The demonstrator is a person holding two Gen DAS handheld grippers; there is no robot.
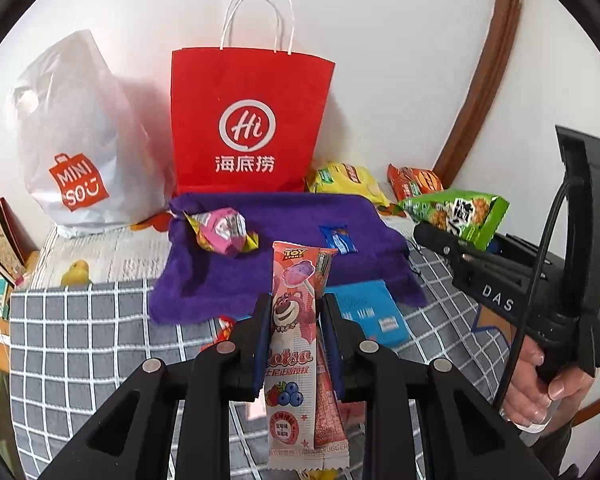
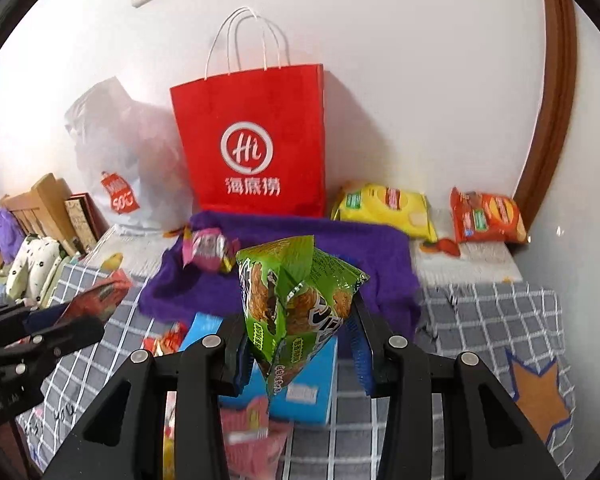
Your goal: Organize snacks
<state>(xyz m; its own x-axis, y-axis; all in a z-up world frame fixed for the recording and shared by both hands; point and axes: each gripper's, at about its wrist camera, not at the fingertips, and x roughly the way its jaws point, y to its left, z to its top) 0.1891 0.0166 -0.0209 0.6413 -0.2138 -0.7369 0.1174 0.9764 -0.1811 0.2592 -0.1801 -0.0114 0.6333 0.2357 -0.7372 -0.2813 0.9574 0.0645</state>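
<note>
My left gripper [image 1: 294,312] is shut on a long pink Lotso candy packet [image 1: 294,344], held upright above the checked cloth. My right gripper [image 2: 300,332] is shut on a green snack bag [image 2: 296,304]; the same green snack bag [image 1: 458,210] shows at the right of the left wrist view, clamped in the right gripper [image 1: 440,236]. A red paper bag [image 1: 248,120] with white handles stands against the wall, and the red paper bag [image 2: 256,148] is straight ahead in the right wrist view. On the purple towel [image 1: 292,220] lie a pink candy pack [image 1: 224,230] and a small blue packet [image 1: 339,238].
A white Miniso plastic bag [image 1: 76,148] stands left of the red bag. A yellow chip bag [image 2: 384,208] and an orange chip bag [image 2: 486,218] lie at the back right. A blue box [image 2: 308,380] and small red packets lie below my grippers. A brown door frame [image 2: 556,100] curves at right.
</note>
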